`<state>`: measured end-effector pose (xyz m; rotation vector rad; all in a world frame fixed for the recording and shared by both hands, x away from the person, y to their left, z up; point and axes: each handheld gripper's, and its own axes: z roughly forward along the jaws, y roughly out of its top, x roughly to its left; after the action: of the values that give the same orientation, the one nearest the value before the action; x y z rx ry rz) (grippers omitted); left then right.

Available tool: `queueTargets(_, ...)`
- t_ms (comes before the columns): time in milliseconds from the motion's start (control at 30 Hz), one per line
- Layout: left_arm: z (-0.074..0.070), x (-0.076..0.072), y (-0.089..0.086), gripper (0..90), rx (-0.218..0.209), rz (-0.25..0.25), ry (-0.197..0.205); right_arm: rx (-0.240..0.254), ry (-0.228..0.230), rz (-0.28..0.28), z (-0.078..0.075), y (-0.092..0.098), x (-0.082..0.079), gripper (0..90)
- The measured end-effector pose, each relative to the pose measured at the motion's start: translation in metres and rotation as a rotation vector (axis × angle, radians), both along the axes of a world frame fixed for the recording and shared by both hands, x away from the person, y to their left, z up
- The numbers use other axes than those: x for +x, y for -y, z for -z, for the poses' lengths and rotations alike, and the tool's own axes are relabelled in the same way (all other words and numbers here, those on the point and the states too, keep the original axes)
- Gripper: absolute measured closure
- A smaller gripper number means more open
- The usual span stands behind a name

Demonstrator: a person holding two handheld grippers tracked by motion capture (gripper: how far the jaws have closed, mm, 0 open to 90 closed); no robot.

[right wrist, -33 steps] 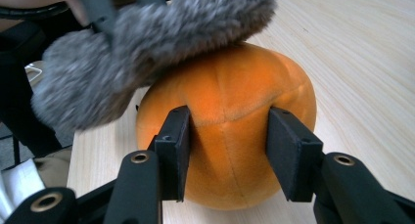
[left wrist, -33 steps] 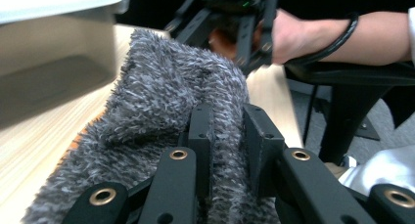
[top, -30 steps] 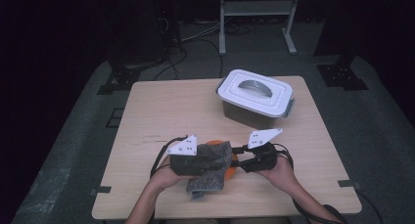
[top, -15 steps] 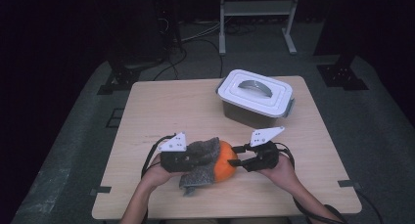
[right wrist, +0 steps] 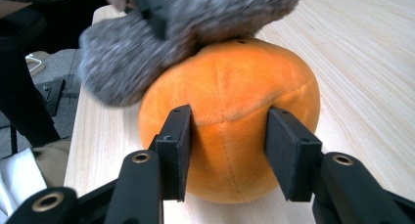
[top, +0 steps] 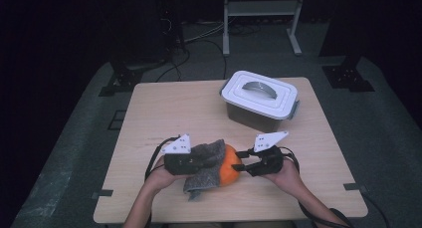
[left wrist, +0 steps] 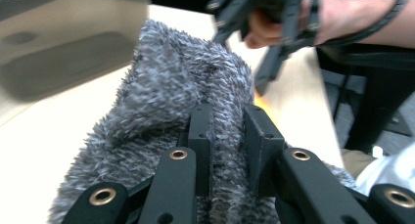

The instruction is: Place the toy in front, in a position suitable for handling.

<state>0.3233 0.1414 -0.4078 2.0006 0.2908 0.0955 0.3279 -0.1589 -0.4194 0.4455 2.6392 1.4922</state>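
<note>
I read this as the wiping step: I've got the grey fuzzy cloth [top: 203, 164] pinched in my left gripper [top: 185, 161] and draped over the top of the orange plush ball [top: 230, 171], which sits on the worktop [top: 169, 108] near its front edge, between my two hands. My right gripper [top: 249, 164] steadies the ball from the other side.

The left jaws are closed nearly all the way, with a thick fold of cloth clamped between the pads (the left gripper view shows the pile bulging up on either side of them). The right jaws stand about half open, one pad on each flank of the ball's near side; in the right gripper view they sit against the plush and seem to dent it slightly, so I take it as a light hold. They have just eased wider and closed in again on the ball.

Next, I judge, the cloth needs dragging across the ball's crown while the right side keeps it from rolling. The lidded white plastic box [top: 261, 99] stands well apart, farther back on the worktop.
</note>
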Motion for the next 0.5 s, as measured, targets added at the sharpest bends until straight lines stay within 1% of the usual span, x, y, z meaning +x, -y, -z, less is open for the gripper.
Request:
queueTargets(33,0.003,0.002,-0.005,75.6,-0.008,-0.021,-0.011,0.0,-0.001,-0.002,0.0,0.0,0.0,53.0)
queueTargets(100,0.003,0.002,-0.006,75.6,-0.008,-0.02,-0.017,0.002,-0.005,-0.002,0.0,0.001,0.001,52.5)
queueTargets(133,0.004,0.001,-0.005,75.6,-0.004,-0.008,-0.025,0.016,-0.018,-0.001,-0.001,0.001,0.002,46.6)
queueTargets(167,0.004,0.001,-0.005,75.6,-0.004,-0.008,-0.025,0.016,-0.018,-0.001,-0.001,0.001,0.002,46.6)
queueTargets(200,0.004,0.0,-0.003,75.6,-0.002,0.005,-0.031,0.043,-0.044,0.014,-0.003,0.003,0.004,39.2)
queueTargets(233,0.005,0.0,-0.001,75.6,-0.007,0.026,-0.038,0.043,-0.044,0.014,-0.003,0.003,0.004,39.2)
queueTargets(267,0.006,-0.003,0.005,75.6,0.002,0.074,-0.055,0.053,-0.083,0.029,-0.003,0.003,0.007,34.5)
queueTargets(300,0.006,-0.003,0.005,75.4,0.002,0.074,-0.055,0.053,-0.083,0.029,-0.003,0.003,0.007,34.5)
queueTargets(333,0.007,-0.004,0.008,75.3,0.007,0.092,-0.063,0.035,-0.09,0.025,0.001,0.001,0.008,34.0)
queueTargets(367,0.008,-0.004,0.009,75.3,0.005,0.102,-0.068,0.035,-0.09,0.025,0.001,0.001,0.008,34.0)
queueTargets(433,0.007,-0.004,0.01,75.2,-0.001,0.101,-0.068,0.024,-0.085,0.016,0.003,0.0,0.008,38.2)
queueTargets(467,0.003,-0.004,0.009,75.2,-0.019,0.092,-0.06,0.019,-0.073,0.01,0.003,0.0,0.007,40.0)
queueTargets(500,0.003,-0.004,0.009,75.2,-0.019,0.092,-0.06,0.019,-0.073,0.01,0.003,0.0,0.007,40.0)
